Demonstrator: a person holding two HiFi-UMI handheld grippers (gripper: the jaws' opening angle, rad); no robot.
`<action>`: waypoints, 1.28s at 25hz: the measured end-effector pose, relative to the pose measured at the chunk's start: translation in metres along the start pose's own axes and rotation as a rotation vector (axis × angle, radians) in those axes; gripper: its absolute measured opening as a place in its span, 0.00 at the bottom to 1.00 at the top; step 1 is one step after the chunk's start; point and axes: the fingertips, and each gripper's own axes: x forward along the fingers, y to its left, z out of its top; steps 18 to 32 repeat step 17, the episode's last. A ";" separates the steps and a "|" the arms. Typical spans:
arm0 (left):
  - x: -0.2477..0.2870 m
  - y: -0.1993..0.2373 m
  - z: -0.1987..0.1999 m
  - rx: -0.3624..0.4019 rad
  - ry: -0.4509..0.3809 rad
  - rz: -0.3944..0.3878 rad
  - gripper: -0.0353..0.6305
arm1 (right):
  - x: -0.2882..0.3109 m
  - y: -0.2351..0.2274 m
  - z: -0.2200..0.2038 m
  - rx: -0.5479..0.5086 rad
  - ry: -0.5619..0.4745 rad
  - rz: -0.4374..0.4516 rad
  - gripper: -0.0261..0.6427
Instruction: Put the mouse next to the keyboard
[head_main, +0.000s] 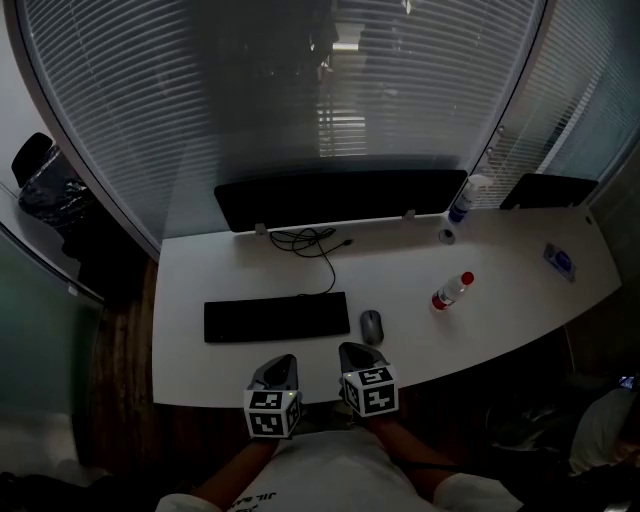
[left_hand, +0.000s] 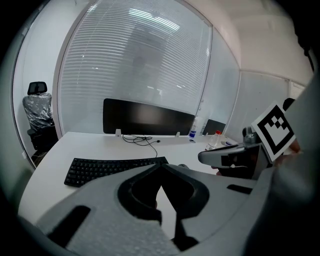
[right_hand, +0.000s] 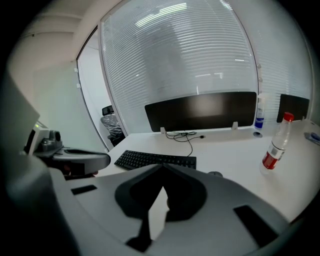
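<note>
Small grey oval computer mouse (head_main: 371, 326): lies on the white counter (head_main: 500, 300), just beside the right end of the flat black keyboard (head_main: 277, 318), not touching it.
Position: just ahead of the right claw (head_main: 356, 352), apart from it.
Long axis: runs away from the person, crosswise to the keyboard.
Left claw (head_main: 281, 362) and right claw: jaws together, empty.

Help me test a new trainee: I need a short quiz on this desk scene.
1. True or false: the mouse lies beside the keyboard's right end.
2. What is between the jaws of the right gripper? A) the mouse B) a bottle C) nothing, they are shut
3. Fill in: the clear bottle right of the mouse has a ___ cap.
Key: 1 true; 2 C; 3 red.
</note>
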 end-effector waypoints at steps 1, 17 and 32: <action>0.000 0.000 0.001 0.001 -0.002 -0.001 0.06 | 0.000 0.000 0.000 0.000 0.000 0.001 0.04; 0.003 -0.010 0.002 0.005 -0.005 -0.006 0.06 | -0.005 -0.004 0.001 -0.012 0.000 0.007 0.04; 0.003 -0.010 0.002 0.005 -0.005 -0.006 0.06 | -0.005 -0.004 0.001 -0.012 0.000 0.007 0.04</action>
